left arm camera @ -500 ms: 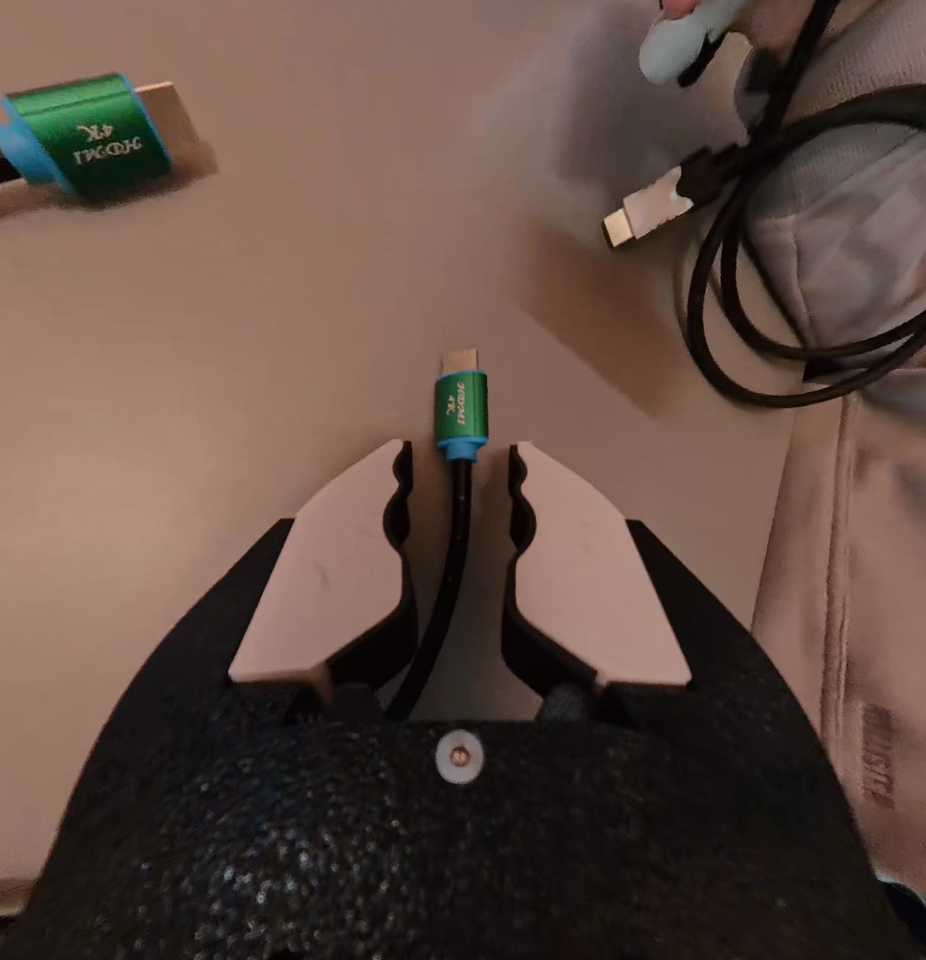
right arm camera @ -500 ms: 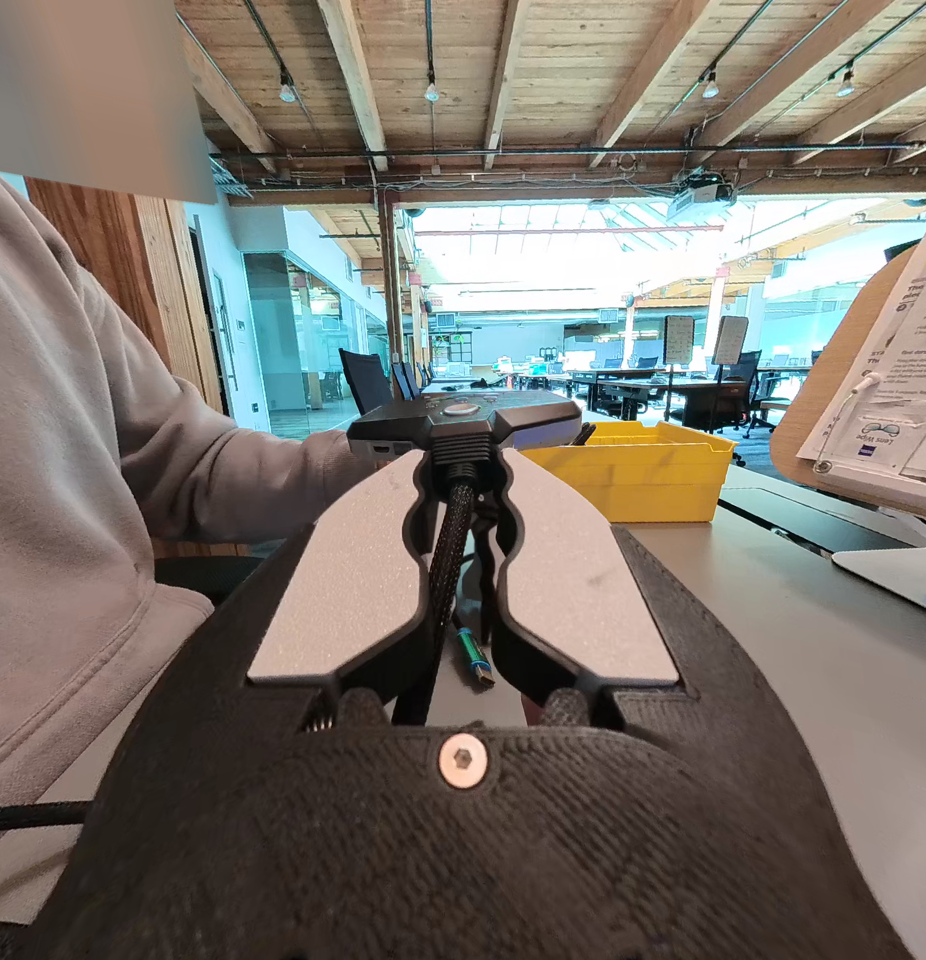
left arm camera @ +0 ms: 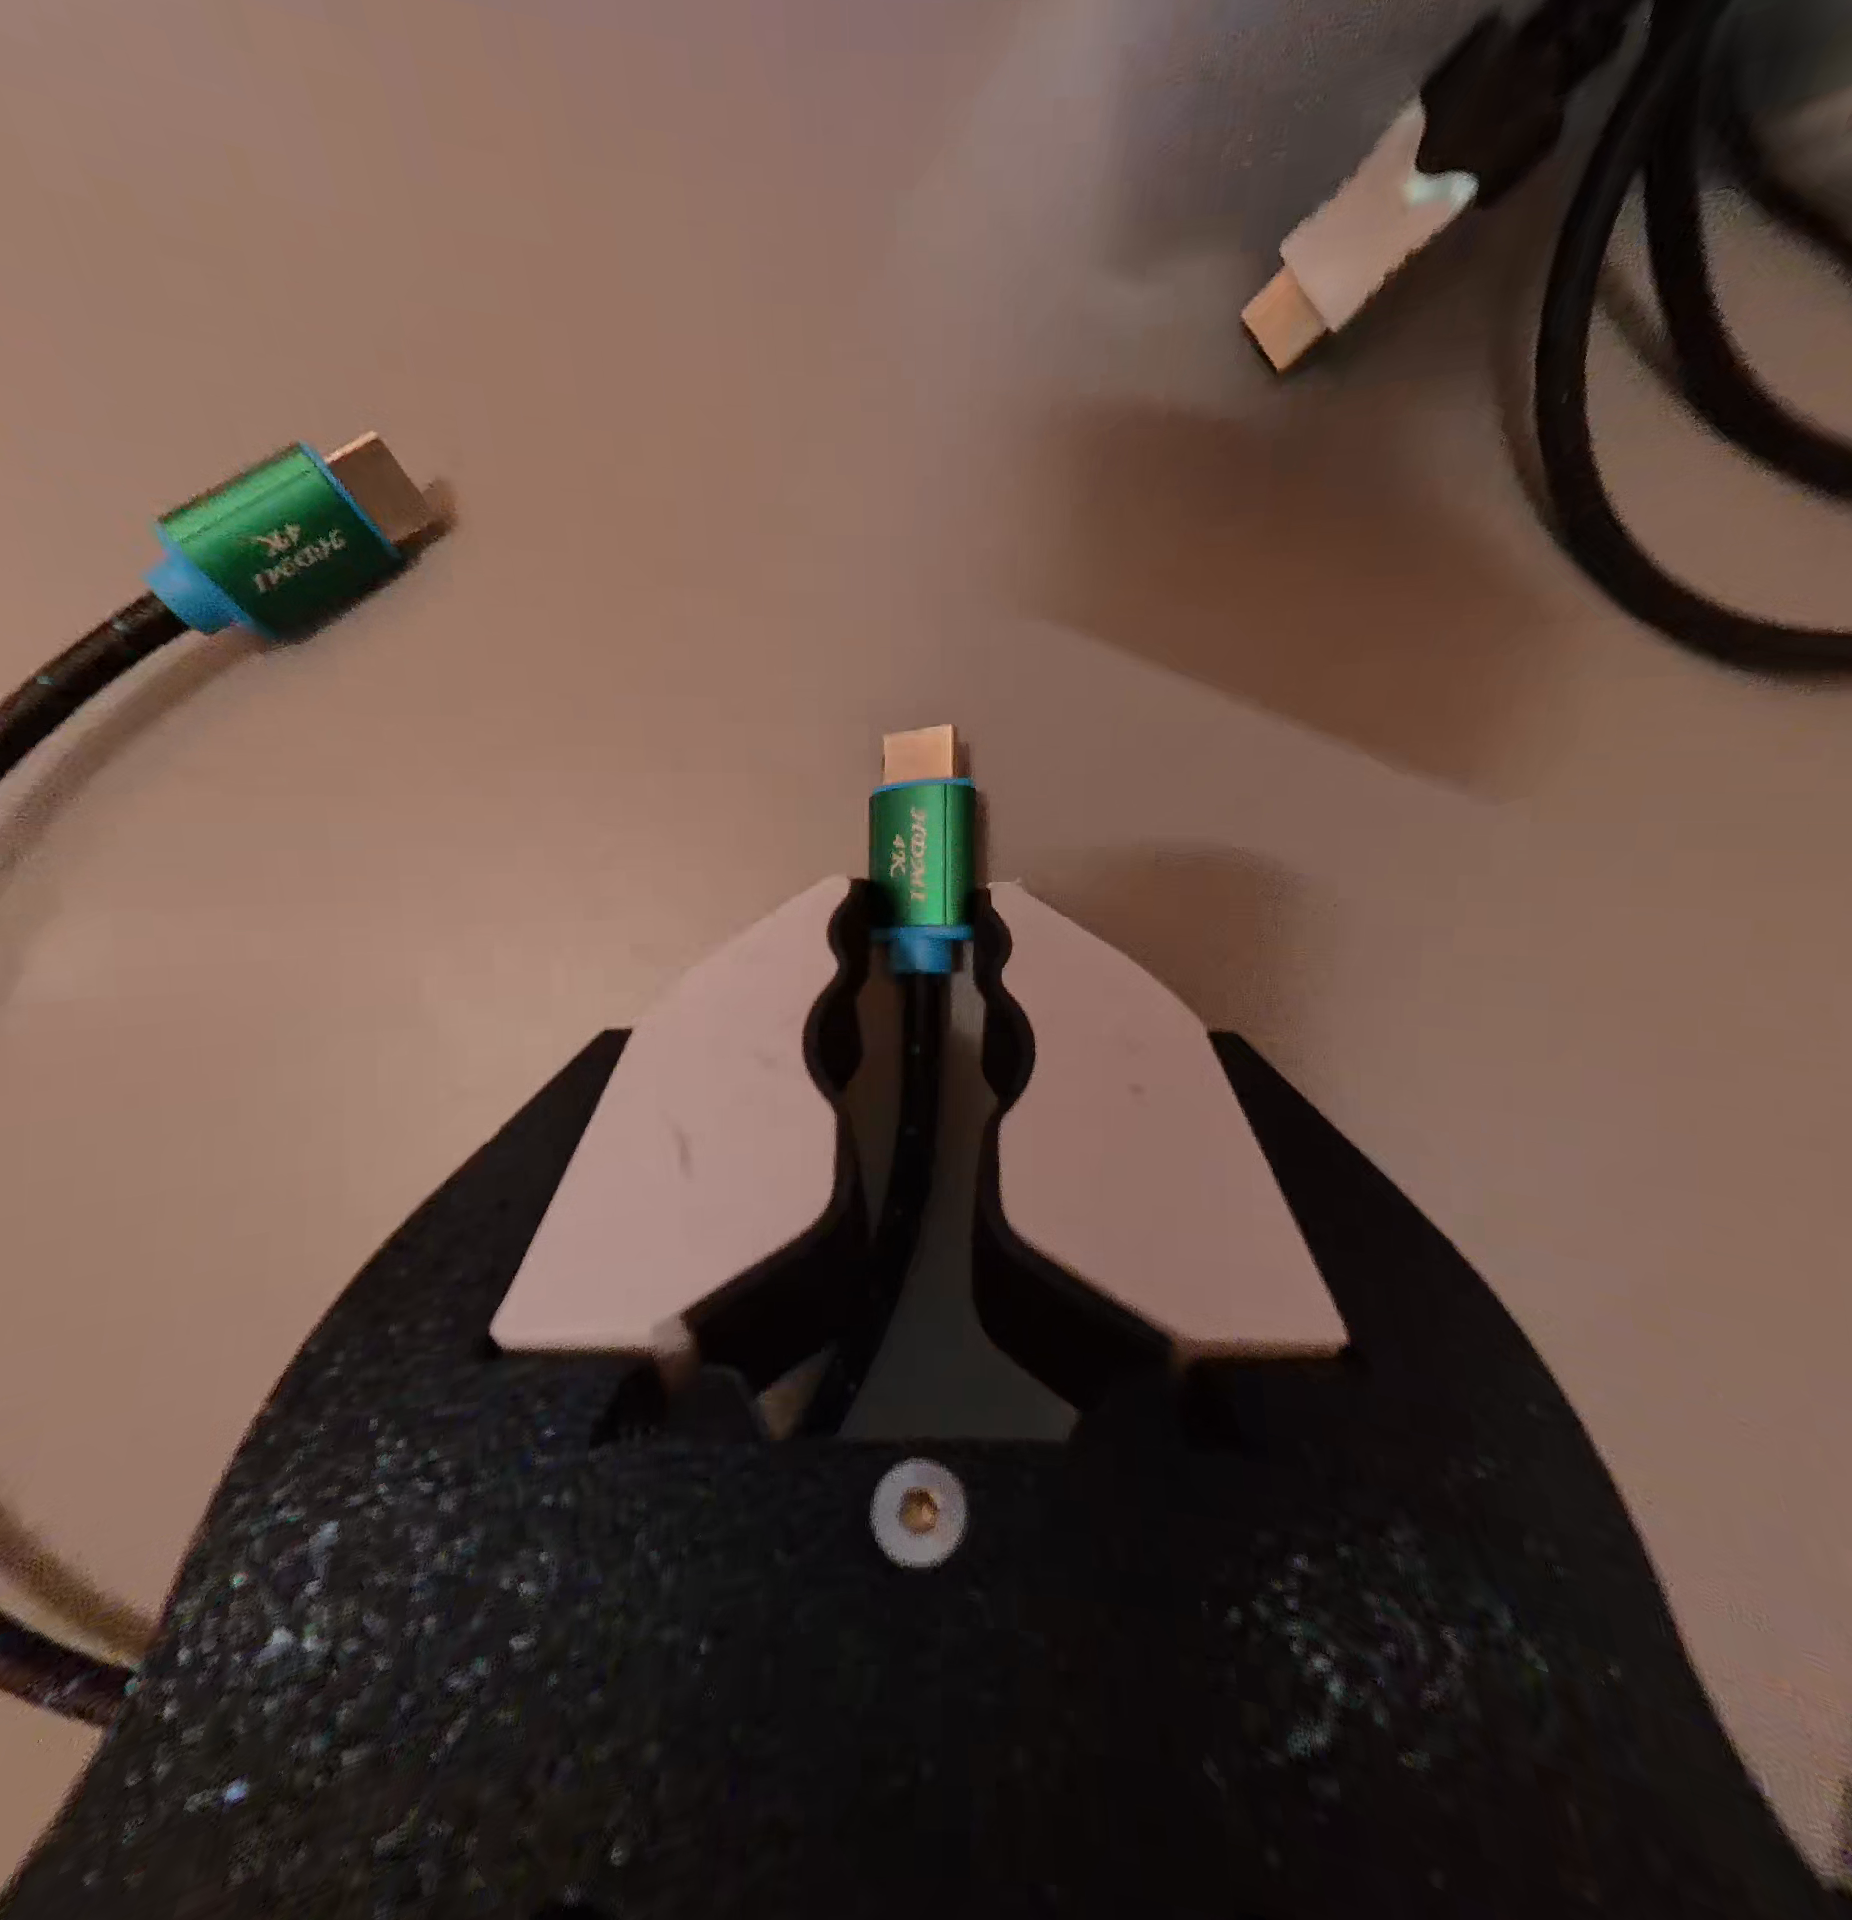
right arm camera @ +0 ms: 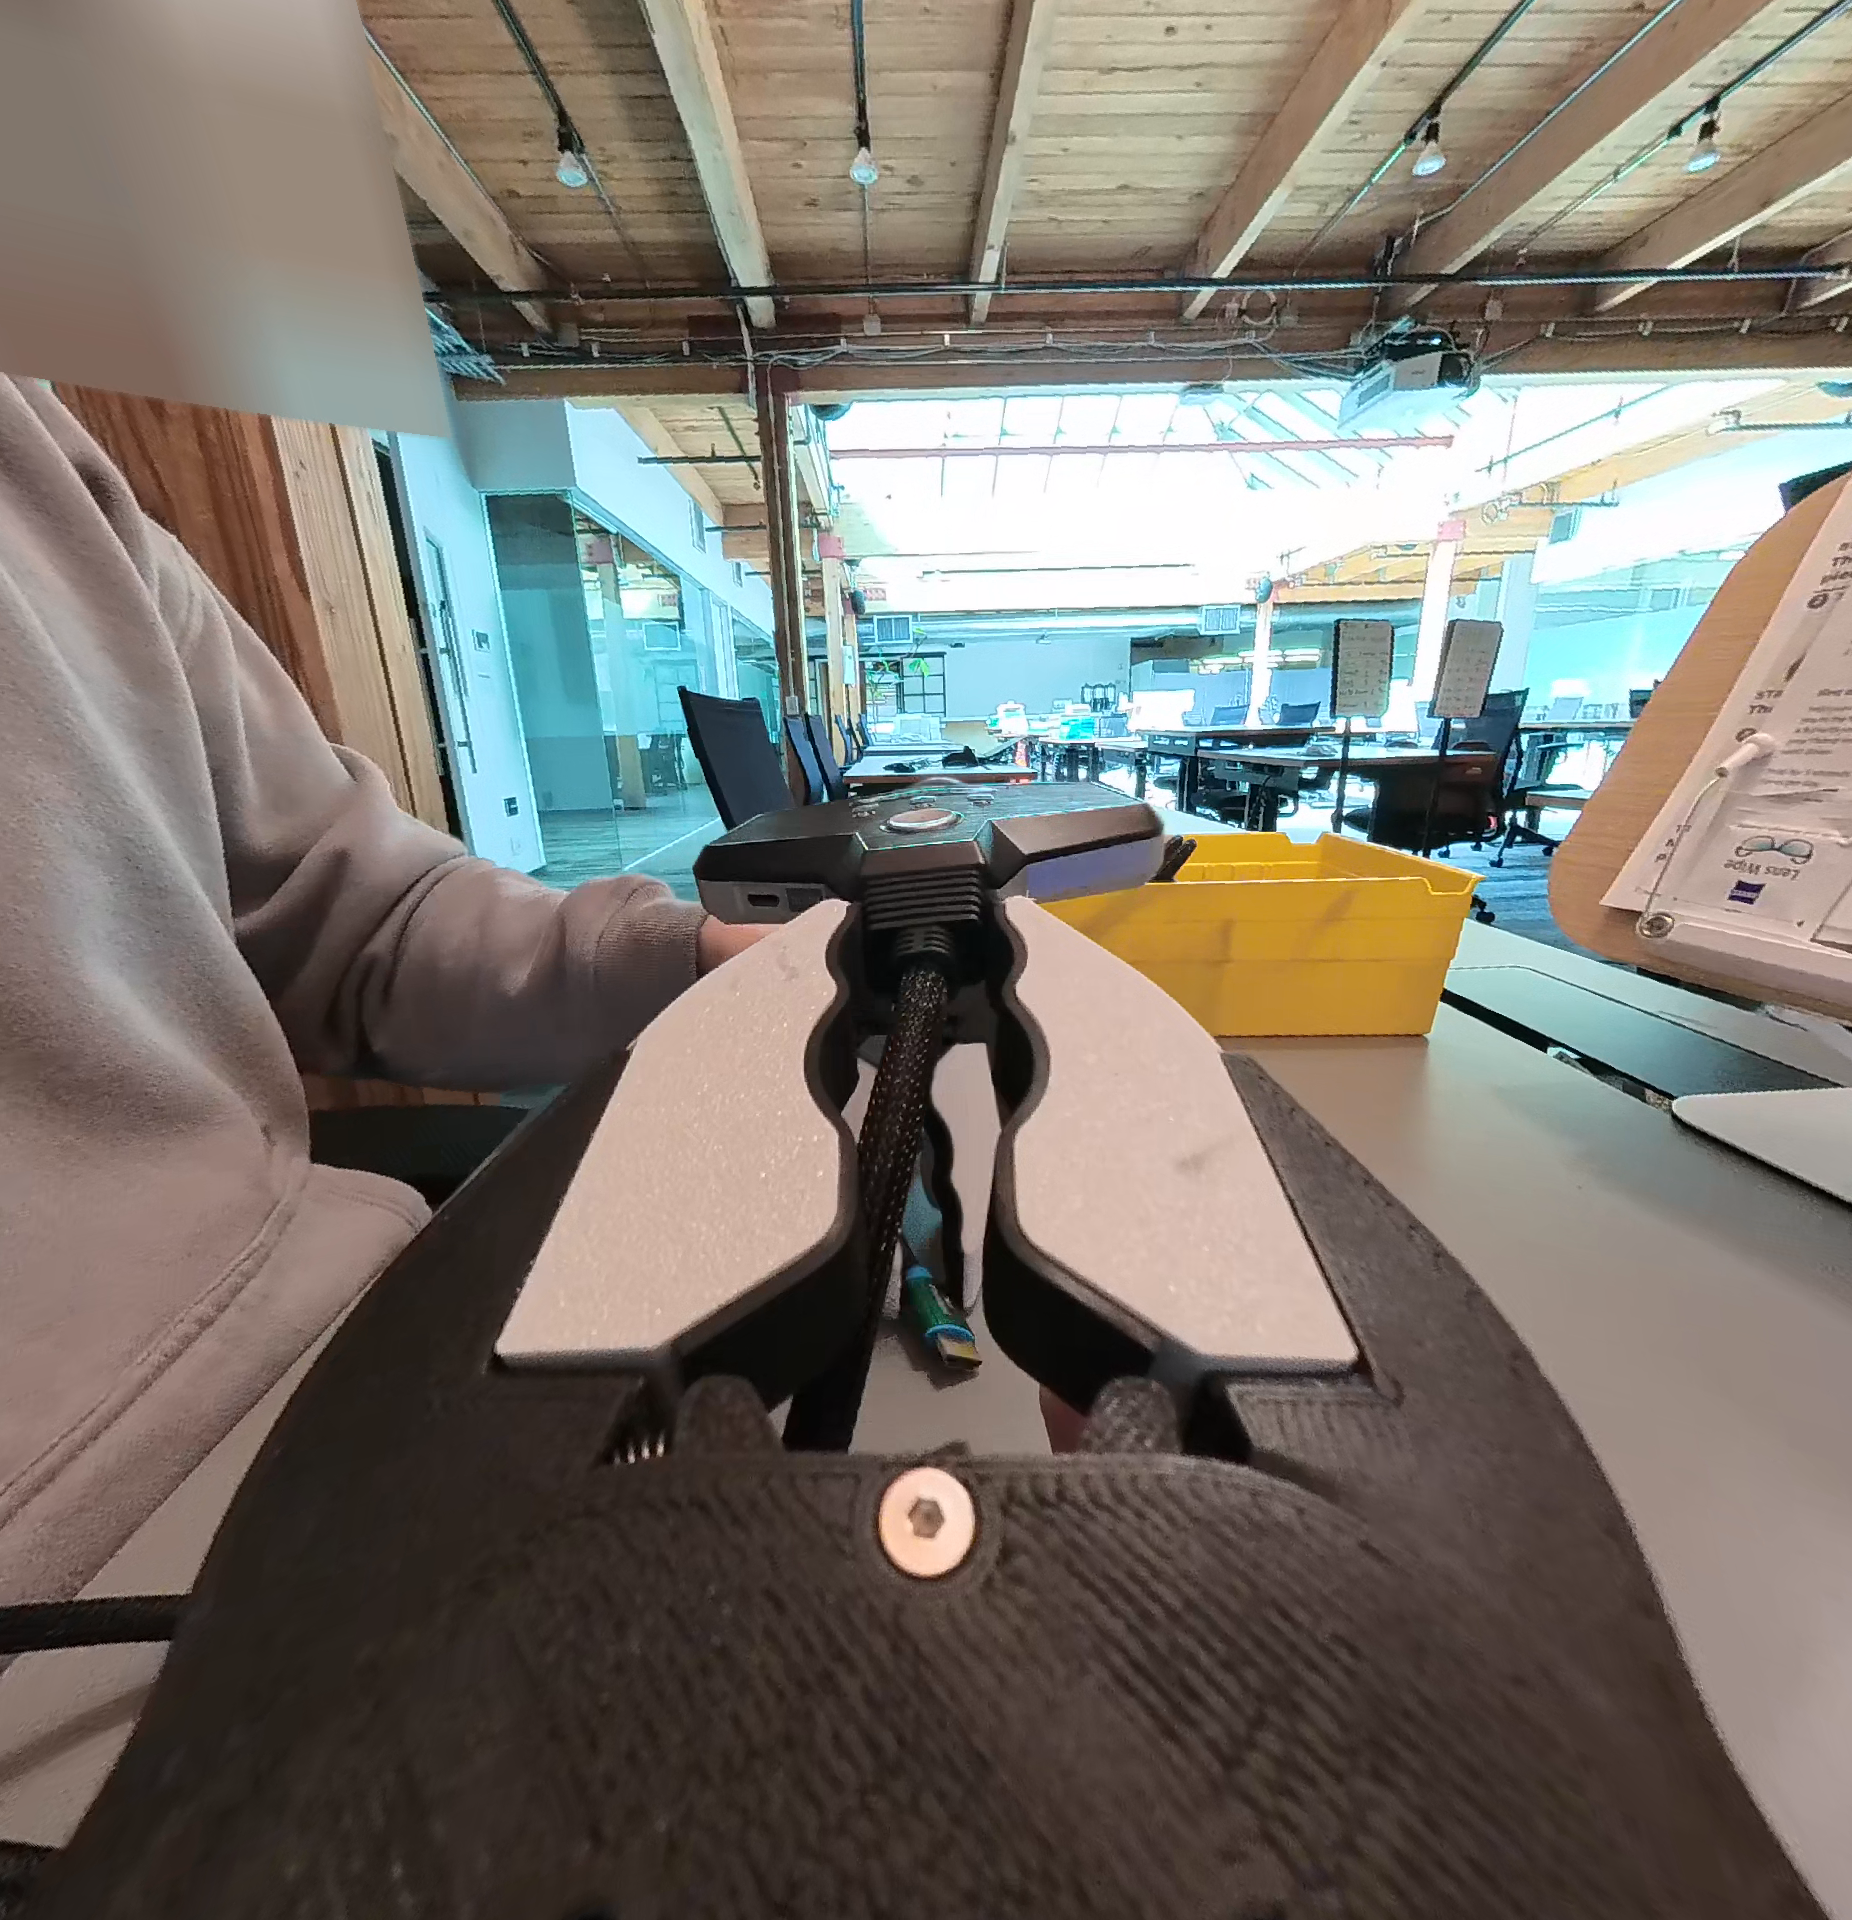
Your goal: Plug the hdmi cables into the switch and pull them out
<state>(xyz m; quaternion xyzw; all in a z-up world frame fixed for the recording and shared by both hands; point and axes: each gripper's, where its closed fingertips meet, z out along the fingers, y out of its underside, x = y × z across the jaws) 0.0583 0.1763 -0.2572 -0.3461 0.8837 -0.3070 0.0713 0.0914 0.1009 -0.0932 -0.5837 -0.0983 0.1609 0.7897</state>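
Observation:
In the left wrist view my left gripper (left arm camera: 924, 894) is shut on a green HDMI plug (left arm camera: 922, 868), its gold tip pointing forward over the tan table (left arm camera: 693, 312). Its black cable runs back between the fingers. A second green HDMI plug (left arm camera: 288, 540) lies on the table to the left. In the right wrist view my right gripper (right arm camera: 924, 920) is shut on the ribbed cable boot of the black switch (right arm camera: 932, 831) and holds it level above the table. A green plug (right arm camera: 937, 1320) shows low down between the fingers.
A white-and-black connector (left arm camera: 1348, 260) and a black cable loop (left arm camera: 1628, 499) lie at the upper right of the left wrist view. A yellow bin (right arm camera: 1265, 935), a paper stand (right arm camera: 1753, 790) and a person's grey sleeve (right arm camera: 278, 935) surround the switch.
My left gripper has closed on the green plug, which lay just ahead of its open fingertips before. The left view has shifted, so the second plug now sits lower. The right gripper holds still.

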